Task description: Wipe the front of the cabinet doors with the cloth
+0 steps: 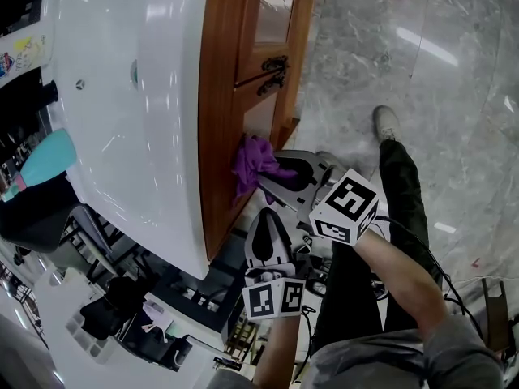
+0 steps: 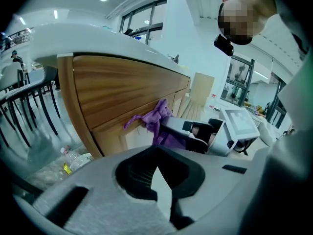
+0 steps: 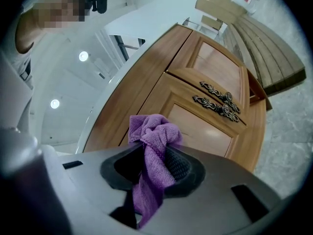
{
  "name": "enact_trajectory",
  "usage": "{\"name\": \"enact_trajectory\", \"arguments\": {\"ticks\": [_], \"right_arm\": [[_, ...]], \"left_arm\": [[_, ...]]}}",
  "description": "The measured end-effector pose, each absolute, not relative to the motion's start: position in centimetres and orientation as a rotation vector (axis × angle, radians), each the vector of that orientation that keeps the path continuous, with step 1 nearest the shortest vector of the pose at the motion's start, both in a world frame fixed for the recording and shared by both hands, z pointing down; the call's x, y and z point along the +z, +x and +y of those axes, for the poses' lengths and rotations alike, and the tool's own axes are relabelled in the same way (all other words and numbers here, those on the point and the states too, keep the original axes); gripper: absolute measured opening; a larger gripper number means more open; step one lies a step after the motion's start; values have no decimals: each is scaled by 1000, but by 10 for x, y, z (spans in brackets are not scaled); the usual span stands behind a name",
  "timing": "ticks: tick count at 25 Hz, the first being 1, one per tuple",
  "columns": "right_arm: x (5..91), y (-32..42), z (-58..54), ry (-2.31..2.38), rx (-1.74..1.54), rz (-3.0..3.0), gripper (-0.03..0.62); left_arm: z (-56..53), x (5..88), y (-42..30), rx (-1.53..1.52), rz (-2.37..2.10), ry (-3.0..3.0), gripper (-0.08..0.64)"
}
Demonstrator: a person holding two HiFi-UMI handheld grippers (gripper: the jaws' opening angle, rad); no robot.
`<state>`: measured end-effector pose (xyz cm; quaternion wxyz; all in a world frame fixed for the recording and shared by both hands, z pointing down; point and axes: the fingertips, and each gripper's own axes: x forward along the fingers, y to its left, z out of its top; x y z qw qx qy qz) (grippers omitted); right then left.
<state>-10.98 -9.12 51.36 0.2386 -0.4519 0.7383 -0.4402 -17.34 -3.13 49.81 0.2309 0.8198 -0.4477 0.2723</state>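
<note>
Pinching the purple cloth (image 3: 154, 136) tight between its jaws is the right tool (image 3: 151, 165). A bunched knot of cloth sticks out in front of the jaws. A tail hangs back into the dark hollow of the tool, where its end is hidden.

In the left gripper view the cloth (image 2: 159, 119) sits against the wooden front of the cabinet, just under the white counter (image 2: 98, 38). From the head view the cloth (image 1: 253, 162) shows as a small purple lump at the edge of the wood. The right tool (image 1: 272, 173) is right behind it. The door fronts are seen almost edge-on there, so little of them shows.

The right gripper view shows the cabinet doors (image 3: 205, 126) best. Two dark, curly metal handles (image 3: 217, 102) sit side by side where the doors meet, well apart from the cloth.

The left tool (image 2: 156, 175) has its jaws drawn together, with only a thin pale slit between them, and it holds nothing. It hangs back from the cabinet, just beside the right tool.

A shoe (image 1: 386, 122) stands on the shiny grey floor (image 1: 454, 96).
</note>
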Motion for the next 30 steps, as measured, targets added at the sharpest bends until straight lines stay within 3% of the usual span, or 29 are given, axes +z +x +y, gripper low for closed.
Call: {"name": "enact_trajectory", "arguments": {"ticks": [30], "right_arm": [[562,-116,-98,-1355,-1318,1963,106]], "left_arm": [[-34,523,-182,783,-1190,2233,8]]}}
